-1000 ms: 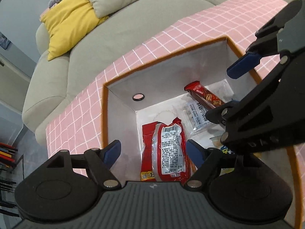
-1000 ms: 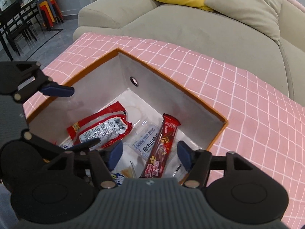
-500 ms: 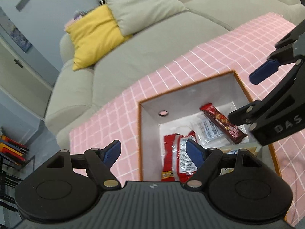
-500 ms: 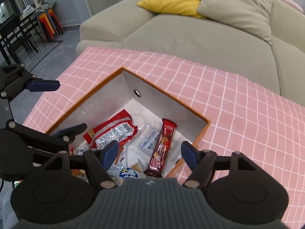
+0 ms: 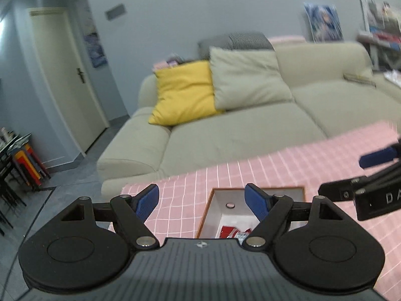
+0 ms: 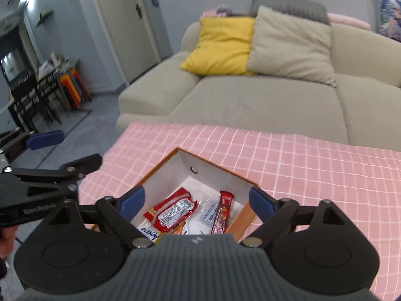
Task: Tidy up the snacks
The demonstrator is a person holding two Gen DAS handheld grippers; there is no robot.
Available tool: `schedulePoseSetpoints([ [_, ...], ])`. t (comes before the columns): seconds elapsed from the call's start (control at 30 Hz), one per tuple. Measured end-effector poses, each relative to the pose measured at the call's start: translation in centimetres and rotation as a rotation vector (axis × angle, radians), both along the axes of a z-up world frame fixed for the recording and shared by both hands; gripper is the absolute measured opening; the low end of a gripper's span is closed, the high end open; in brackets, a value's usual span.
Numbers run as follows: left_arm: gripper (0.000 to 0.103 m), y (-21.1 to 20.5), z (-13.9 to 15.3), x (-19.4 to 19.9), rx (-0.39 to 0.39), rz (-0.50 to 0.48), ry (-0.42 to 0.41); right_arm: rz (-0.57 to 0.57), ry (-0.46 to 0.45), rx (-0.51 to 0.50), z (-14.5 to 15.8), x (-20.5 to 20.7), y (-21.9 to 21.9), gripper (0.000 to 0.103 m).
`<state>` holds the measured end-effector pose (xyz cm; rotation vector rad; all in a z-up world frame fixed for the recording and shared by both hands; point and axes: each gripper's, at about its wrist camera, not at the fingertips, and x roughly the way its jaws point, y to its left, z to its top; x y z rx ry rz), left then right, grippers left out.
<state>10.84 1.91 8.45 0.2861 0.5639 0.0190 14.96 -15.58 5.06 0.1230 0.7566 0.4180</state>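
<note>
**Both grippers hang empty over a box of snacks**

An open box (image 6: pixel 244 217) with an orange rim and grey inner walls sits on a pink checked tablecloth (image 6: pixel 313 155), before a beige sofa (image 6: pixel 250 100) bearing a yellow cushion (image 6: pixel 223 45) and a beige cushion (image 6: pixel 290 45). From the right wrist, the right gripper (image 6: pixel 198 200) is above the box, its blue-padded jaws opening, with nothing between them. Inside lie a red snack packet (image 6: pixel 173 209) with a white label, a clear wrapped packet (image 6: pixel 208 210) and a long red bar (image 6: pixel 221 212), side by side on the white floor. A pack with blue lettering (image 6: pixel 147 233) and other wrappers at the near edge are cut off by the gripper's body; their print is too small to read.

The left gripper (image 5: pixel 201 202), seen from its own camera, has its jaws spread wide and holds nothing. That view is blurred; its body hides most of the box, so only the back wall and a strip of the red packet show. Each gripper appears only in part at the edge of the other's view. Stacked coloured stools (image 6: pixel 72 87) stand beyond the sofa.
</note>
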Motion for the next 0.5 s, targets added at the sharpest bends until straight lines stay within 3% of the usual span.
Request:
schedulePoseSetpoints([
  [0.1,0.091,-0.7,0.8,-2.0,-0.034,0.005,-0.046,-0.045,-0.055,0.011,0.8,-2.7,-1.4,0.096],
  [0.27,0.092,-1.7,0.6,-5.3,-0.076,0.031,-0.078,-0.089,-0.173,-0.061,0.8,-7.7,-2.6,0.097],
  [0.5,0.092,-1.3,-2.1,-8.2,-0.132,0.106,-0.042,-0.116,-0.225,-0.070,-0.8,-13.6,-3.3,0.097],
])
